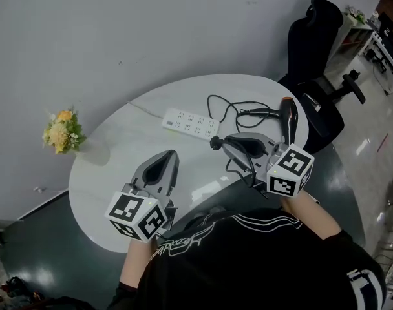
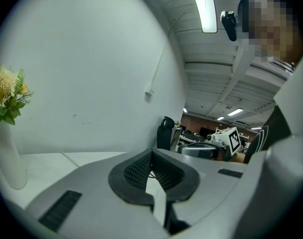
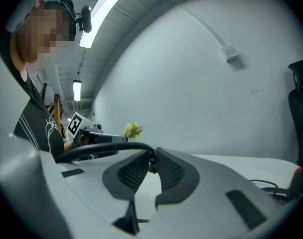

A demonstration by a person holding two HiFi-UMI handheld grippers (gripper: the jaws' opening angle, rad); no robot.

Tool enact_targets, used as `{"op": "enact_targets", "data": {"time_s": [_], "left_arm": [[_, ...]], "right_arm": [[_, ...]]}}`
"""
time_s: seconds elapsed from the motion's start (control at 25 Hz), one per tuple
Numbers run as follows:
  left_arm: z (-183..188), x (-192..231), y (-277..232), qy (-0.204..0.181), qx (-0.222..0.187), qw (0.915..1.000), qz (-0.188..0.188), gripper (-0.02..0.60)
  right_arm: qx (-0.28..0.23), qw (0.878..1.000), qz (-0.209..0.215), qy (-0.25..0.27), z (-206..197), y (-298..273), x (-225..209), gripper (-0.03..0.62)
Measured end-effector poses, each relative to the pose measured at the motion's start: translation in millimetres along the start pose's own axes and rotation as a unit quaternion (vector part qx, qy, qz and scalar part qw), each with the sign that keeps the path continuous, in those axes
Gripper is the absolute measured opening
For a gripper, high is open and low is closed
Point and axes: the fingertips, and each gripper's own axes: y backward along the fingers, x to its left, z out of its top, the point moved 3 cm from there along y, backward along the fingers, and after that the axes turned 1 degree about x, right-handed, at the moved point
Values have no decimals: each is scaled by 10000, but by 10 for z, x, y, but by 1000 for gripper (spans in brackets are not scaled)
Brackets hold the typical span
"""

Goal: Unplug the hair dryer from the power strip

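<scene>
Power strip (image 1: 191,124) is lying toward the surface's (image 1: 112,186) far edge, hair dryer (image 1: 287,117) at its right. Right tool (image 1: 222,142) is pinching the plug (image 1: 214,143); left tool (image 1: 172,154) is hovering, pressed together.

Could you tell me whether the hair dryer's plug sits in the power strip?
No, the black plug is clamped in the right gripper, held clear of the power strip.

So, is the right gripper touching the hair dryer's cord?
Touching: the right gripper pinches the black cord between its jaw tips, plain in the right gripper view.
</scene>
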Motion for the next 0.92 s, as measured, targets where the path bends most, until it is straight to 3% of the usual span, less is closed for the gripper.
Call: {"op": "enact_targets", "data": {"time_s": [0.44, 0.92], "left_arm": [[158, 40, 4, -85, 46, 9998, -148, 3], [170, -100, 75, -130, -8, 9999, 21, 3]], "right_arm": [[-33, 9999, -75, -109, 105, -87, 42, 28], [-79, 9998, 34, 168, 280, 6, 110, 28]]}}
